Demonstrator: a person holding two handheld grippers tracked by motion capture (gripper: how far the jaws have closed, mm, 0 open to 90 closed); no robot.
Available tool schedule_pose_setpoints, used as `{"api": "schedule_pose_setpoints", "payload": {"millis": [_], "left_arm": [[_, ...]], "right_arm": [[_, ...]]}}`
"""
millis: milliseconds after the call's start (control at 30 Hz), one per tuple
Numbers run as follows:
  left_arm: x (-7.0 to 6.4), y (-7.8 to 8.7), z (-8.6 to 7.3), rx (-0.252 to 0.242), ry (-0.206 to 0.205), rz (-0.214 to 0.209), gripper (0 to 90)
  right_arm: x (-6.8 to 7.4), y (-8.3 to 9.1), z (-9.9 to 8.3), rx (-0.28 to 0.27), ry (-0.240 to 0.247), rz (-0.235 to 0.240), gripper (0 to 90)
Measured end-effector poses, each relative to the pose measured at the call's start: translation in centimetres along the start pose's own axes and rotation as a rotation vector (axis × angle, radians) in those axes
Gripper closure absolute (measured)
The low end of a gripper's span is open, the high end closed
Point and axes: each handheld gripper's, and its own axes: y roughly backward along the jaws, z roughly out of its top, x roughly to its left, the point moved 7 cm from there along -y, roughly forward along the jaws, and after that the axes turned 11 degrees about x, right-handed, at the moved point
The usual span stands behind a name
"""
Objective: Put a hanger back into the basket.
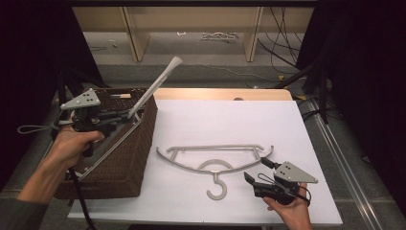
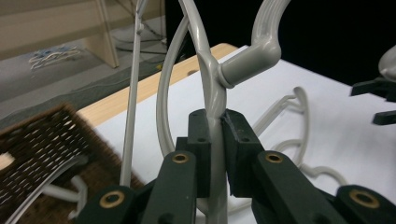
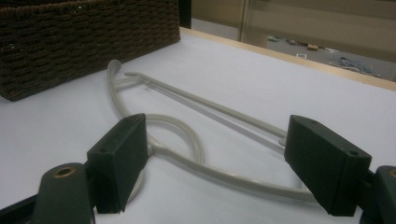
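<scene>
fingers (image 2: 240,140) of the left gripper (image 2: 215,154): pressed together on the thin neck of a grey plastic hanger (image 2: 208,70), pinching it; in the high view this hanger (image 1: 155,85) stands tilted, one end rising up and away over the wicker basket (image 1: 122,163), the left gripper (image 1: 125,117) above the basket's open top. fingers (image 3: 119,161) of the right gripper (image 3: 219,172): spread wide, holding nothing, poised low just above the tabletop (image 3: 243,84) on either side of a second grey hanger (image 3: 196,140), not touching it as far as can be told. right gripper (image 1: 257,171) sits at the near right of the tabletop (image 1: 230,115), just beside the second hanger (image 1: 215,160).

hangers clear of the basket: two, one lifted, one lying flat on the white tabletop with its hook toward the person.

baskets: one, dark brown woven, at the tabletop's left edge. contents: at least one further grey hanger piece (image 2: 56,175) visible inside; exact count cannot be told.
</scene>
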Motion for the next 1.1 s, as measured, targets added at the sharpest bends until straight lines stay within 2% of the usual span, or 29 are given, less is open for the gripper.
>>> {"api": "schedule_pose_setpoints", "payload": {"millis": [200,233,267,300,333,400,733,967,1000,1033,1100], "left_arm": [[2.6,0.9,-1.8,0.037,0.017,0.054,82.0],[2.9,1.0,-2.1,0.041,0.016,0.058,82.0],[3.2,1.2,-2.5,0.047,0.020,0.058,82.0],[3.3,1.3,-2.7,0.048,0.019,0.054,81.9],[3.6,1.5,-3.0,0.050,0.019,0.063,81.9],[4.0,1.7,-3.5,0.055,0.018,0.071,81.9],[5.5,2.5,-5.9,0.087,0.037,0.083,81.9],[5.9,2.6,-7.2,0.117,0.048,0.082,81.9],[6.0,2.6,-7.4,0.124,0.042,0.092,81.8],[6.0,2.6,-7.6,0.128,0.049,0.090,81.9],[6.2,2.5,-8.1,0.129,0.057,0.094,81.9]], "right_arm": [[-0.1,0.1,-0.2,0.026,0.003,-0.003,22.6],[0.0,-0.3,0.1,-0.013,-0.006,0.007,22.6],[0.0,-0.2,0.0,0.000,-0.002,-0.003,22.6],[0.1,-0.4,0.0,-0.010,-0.006,0.011,22.6],[0.0,-0.1,-0.2,0.020,0.000,0.000,22.6],[0.0,-0.2,-0.1,0.017,0.002,0.001,22.6],[0.0,-0.3,-0.1,0.011,-0.004,0.000,22.6],[-0.1,-0.5,-0.1,-0.005,0.003,0.001,22.5],[0.0,-0.5,-0.1,0.003,-0.007,0.005,22.5],[-0.2,-0.3,-0.2,0.023,0.009,-0.013,22.5],[0.0,-0.4,-0.1,0.004,-0.006,-0.002,22.5]]}}
